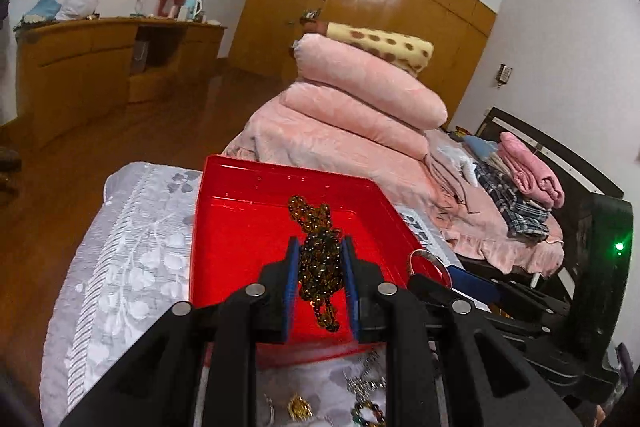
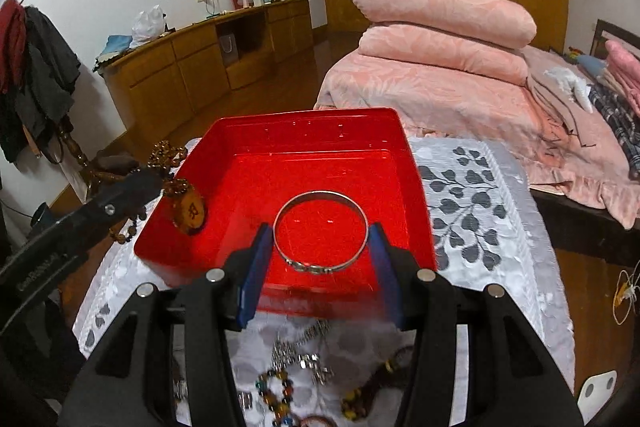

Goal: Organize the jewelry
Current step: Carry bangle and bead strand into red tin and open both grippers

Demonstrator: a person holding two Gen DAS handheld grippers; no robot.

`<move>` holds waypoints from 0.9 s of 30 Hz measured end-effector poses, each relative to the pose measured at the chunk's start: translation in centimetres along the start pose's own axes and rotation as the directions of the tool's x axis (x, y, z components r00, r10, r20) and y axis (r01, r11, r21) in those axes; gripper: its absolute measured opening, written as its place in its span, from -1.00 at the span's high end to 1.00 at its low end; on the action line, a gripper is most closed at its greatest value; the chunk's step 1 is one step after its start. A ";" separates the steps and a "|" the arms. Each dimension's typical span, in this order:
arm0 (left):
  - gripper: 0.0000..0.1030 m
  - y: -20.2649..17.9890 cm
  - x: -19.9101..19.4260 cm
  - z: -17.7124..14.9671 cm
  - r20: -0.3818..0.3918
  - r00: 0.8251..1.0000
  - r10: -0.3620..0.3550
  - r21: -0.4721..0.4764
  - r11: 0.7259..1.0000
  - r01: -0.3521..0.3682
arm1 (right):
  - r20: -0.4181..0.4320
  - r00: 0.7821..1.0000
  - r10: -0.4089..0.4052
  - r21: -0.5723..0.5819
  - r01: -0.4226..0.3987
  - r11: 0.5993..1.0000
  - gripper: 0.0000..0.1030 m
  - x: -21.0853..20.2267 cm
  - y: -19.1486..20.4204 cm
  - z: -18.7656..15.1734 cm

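Above the red box [image 2: 280, 163], the left gripper [image 1: 320, 267] pinches a bunched brown bead necklace [image 1: 318, 259] near the box's left rim, its wooden pendant [image 2: 190, 213] dangling inside. The right gripper [image 2: 320, 247] clamps a silver bangle [image 2: 320, 231] over the near wall. More jewelry [image 2: 296, 379] lies on the patterned cloth [image 2: 472, 211] before the box.

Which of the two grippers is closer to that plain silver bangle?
Right. The right gripper holds the silver bangle between its fingers over the red tray; the left gripper, beside it, clamps brown beads.

One red tray [image 2: 240, 147], one silver bangle [image 2: 320, 233], one beaded necklace [image 1: 320, 259] (bunched), two folded pink quilts [image 2: 440, 27].
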State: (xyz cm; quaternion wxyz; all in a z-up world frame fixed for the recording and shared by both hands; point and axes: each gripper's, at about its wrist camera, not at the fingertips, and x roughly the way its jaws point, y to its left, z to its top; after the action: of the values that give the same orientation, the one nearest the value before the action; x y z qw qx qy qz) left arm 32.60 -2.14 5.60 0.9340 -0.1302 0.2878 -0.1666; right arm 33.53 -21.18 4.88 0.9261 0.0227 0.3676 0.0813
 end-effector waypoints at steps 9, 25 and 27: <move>0.50 0.9 2.9 -0.7 -0.080 0.996 0.037 -0.001 0.999 -0.037 | -0.039 0.999 0.017 0.019 -0.016 1.000 -0.13 2.8 -0.2 0.3; -0.49 2.7 -7.4 -5.5 -0.038 0.990 0.135 0.075 0.988 -0.132 | 0.040 0.999 0.000 0.033 -0.001 0.999 -0.42 -4.4 -2.8 -7.5; -0.49 3.0 -8.2 -6.9 -0.056 0.987 0.148 0.067 0.987 -0.144 | 0.021 1.000 -0.005 0.047 0.004 0.999 -0.42 -4.7 -3.1 -8.9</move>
State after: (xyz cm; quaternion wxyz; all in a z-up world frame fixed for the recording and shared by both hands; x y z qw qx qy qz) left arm 22.87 2.72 3.10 0.9383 -0.0741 0.3193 -0.1105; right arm 24.49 -25.22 1.21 0.9293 0.0443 0.3597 0.0704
